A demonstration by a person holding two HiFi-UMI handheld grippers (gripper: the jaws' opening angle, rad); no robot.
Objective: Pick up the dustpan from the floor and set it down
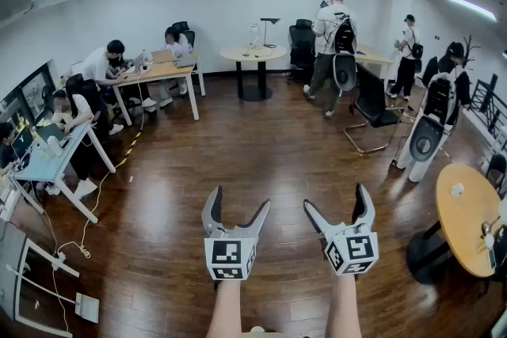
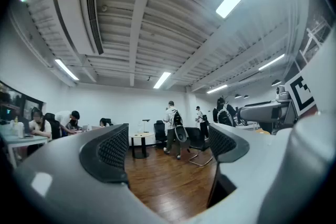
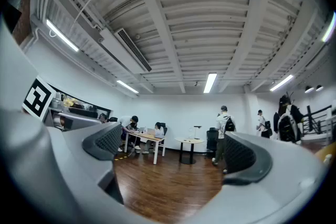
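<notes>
While both bare forearms are stretched out side by side in the head view, the grey two-jaw left gripper [image 1: 239, 198] and its twin, the grey two-jaw right gripper [image 1: 334, 196], hover over the dark brown wooden plank floor [image 1: 238, 146], near each other but not touching. Each one has a white cube with black square markers on its back, left [image 1: 230, 257] and right [image 1: 352, 249].

Jaws first: the left gripper's own view [image 2: 168, 144] shows its two black textured pads spread wide, with nothing but floor and room between them. Same deal in the right gripper's view [image 3: 176, 148], released all the way and gripping nothing. Both point out across the room, tilted a touch upward, so you get loads of ribbed white ceiling and strip lights.

As for the dustpan, honestly I can't spot it in any of the three views, so I can't say where it lies.

Rest of the room: a round pale wooden table on a black pedestal [image 1: 253, 53] stands near the far wall, with a person in a white top and dark backpack [image 1: 333, 32] standing to its right. A long pale wooden desk on white legs [image 1: 158, 74] is off to the left with people sitting at it. A round yellowish wooden table [image 1: 463, 218] sits at the right edge, just beyond the right gripper.
</notes>
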